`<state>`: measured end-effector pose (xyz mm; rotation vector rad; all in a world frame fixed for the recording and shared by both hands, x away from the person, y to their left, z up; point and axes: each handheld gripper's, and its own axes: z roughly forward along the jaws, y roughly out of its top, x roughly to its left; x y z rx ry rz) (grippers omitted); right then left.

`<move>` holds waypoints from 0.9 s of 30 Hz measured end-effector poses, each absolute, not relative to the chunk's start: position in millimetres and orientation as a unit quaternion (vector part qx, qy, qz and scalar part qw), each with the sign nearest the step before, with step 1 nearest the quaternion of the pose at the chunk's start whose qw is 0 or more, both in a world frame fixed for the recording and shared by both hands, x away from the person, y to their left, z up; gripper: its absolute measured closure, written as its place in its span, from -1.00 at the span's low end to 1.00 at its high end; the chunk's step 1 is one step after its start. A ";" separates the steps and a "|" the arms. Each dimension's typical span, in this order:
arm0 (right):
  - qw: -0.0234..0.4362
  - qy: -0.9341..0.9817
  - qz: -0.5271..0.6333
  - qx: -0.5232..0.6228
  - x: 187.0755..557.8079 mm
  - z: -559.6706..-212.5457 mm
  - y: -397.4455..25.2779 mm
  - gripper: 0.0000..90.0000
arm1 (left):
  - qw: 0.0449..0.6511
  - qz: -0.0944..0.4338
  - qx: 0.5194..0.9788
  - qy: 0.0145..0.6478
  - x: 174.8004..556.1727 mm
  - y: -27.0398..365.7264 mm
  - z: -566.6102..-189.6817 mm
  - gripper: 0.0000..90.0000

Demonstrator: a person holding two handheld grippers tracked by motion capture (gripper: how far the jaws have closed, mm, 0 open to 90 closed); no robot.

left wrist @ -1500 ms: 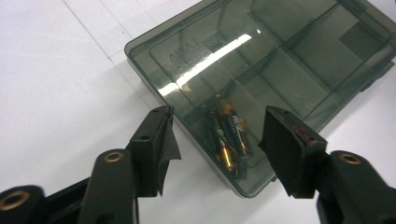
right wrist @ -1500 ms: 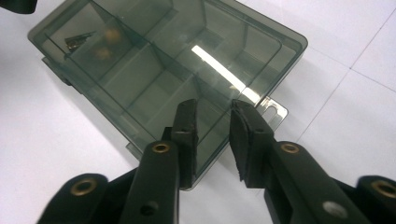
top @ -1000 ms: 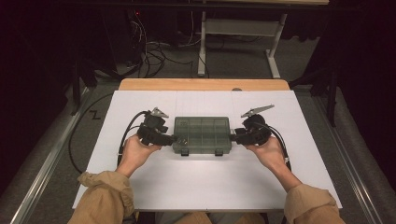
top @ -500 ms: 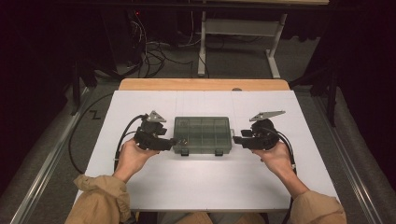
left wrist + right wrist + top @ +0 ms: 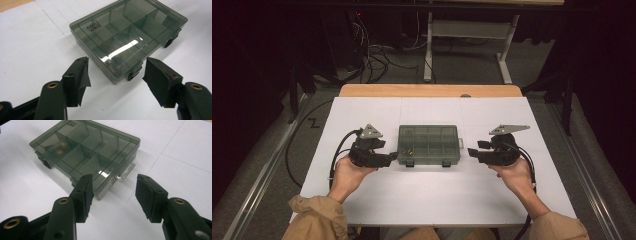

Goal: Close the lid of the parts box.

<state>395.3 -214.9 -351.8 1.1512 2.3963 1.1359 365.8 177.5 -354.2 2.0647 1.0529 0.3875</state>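
Smoky clear compartment box lying flat mid-table, lid shut, 2 latches on the near edge. Inside, dividers forming several compartments; 2 small brass-coloured items in 1 compartment near a corner, the rest apparently bare. Left tongs gaping, just beside the box's left end, not touching. Right tongs likewise spread, near the right end, apart. Compared with 1 s earlier: both tongs drawn back from the box's ends, box unmoved.
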 end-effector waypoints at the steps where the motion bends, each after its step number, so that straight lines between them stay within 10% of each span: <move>1: 0.126 0.821 0.391 0.396 394.0 -352.0 -215.9 0.09 | 0.388 0.153 0.809 0.414 365.2 178.8 -355.0 -0.20; 27: 0.154 0.801 0.425 0.392 363.9 -367.0 -249.1 -0.02 | 0.411 0.156 0.797 0.415 347.0 193.0 -371.2 -0.18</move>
